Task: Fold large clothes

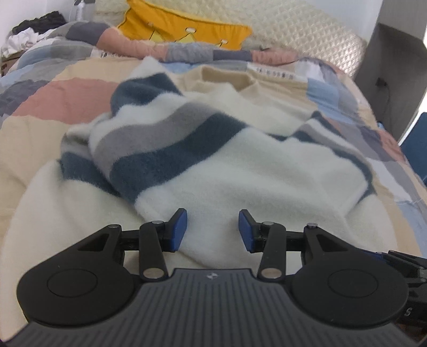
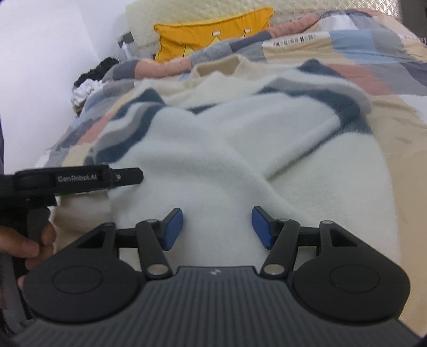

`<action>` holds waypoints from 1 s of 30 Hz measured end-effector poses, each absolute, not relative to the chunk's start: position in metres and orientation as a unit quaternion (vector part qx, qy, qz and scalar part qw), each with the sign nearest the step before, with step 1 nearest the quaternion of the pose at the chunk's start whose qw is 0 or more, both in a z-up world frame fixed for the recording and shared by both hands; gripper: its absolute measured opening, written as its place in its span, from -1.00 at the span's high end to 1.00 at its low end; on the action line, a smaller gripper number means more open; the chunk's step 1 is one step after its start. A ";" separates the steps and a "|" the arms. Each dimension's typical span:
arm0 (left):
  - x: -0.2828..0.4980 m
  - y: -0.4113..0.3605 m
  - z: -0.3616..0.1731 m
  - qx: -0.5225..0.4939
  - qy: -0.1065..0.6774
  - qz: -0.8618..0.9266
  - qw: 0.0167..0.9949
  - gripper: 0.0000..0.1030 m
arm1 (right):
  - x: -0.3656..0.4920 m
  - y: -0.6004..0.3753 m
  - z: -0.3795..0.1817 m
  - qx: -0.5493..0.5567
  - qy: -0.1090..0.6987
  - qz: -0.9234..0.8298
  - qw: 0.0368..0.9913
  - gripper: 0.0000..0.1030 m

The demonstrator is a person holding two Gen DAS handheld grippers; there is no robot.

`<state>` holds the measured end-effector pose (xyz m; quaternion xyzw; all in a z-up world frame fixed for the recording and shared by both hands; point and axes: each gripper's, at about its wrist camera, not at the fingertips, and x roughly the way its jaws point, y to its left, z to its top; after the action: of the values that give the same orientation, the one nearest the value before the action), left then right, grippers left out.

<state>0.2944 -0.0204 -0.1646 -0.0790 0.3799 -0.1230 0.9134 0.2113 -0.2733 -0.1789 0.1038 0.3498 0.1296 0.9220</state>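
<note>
Sweater [image 1: 213, 149] lies lengthwise straight ahead of both grippers, left [image 1: 212, 230] and right [image 2: 217, 228], each wide open, holding nothing.

The sweater [image 1: 240, 165] is fluffy cream-white with broad bands of dark blue and grey, and a beige collar. Under the sweater, the quilt [image 1: 53, 101] is a patchwork of tan, dusty pink, light blue, grey and white blocks. Beyond the sweater, a cushion [image 1: 184, 24] is mustard yellow with a pale crown drawing. Near the sweater's hem, both grippers [image 1: 212, 229] [image 2: 217, 227] are black with blue pads [image 1: 180, 227].
</note>
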 end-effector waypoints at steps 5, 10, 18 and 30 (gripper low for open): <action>0.288 -0.014 -0.157 -0.095 0.379 -0.121 0.913 0.05 | 0.210 -0.275 -0.178 0.112 0.349 0.129 0.922 -0.15; 0.263 0.012 -0.134 -0.139 0.380 -0.117 0.907 0.03 | 0.199 -0.275 -0.171 0.118 0.341 0.120 0.925 -0.15; 0.213 0.054 -0.106 -0.164 0.376 -0.099 0.906 -0.08 | 0.173 -0.280 -0.153 0.137 0.332 0.101 0.928 -0.16; 0.160 0.109 -0.100 -0.211 0.409 -0.034 0.887 -0.23 | 0.106 -0.303 -0.140 0.215 0.323 0.022 0.921 -0.18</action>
<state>0.1601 0.1088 -0.1002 -0.2108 0.4092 -0.0336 0.8871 0.1061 -0.3027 -0.1400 0.2155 0.3231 0.0223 0.9212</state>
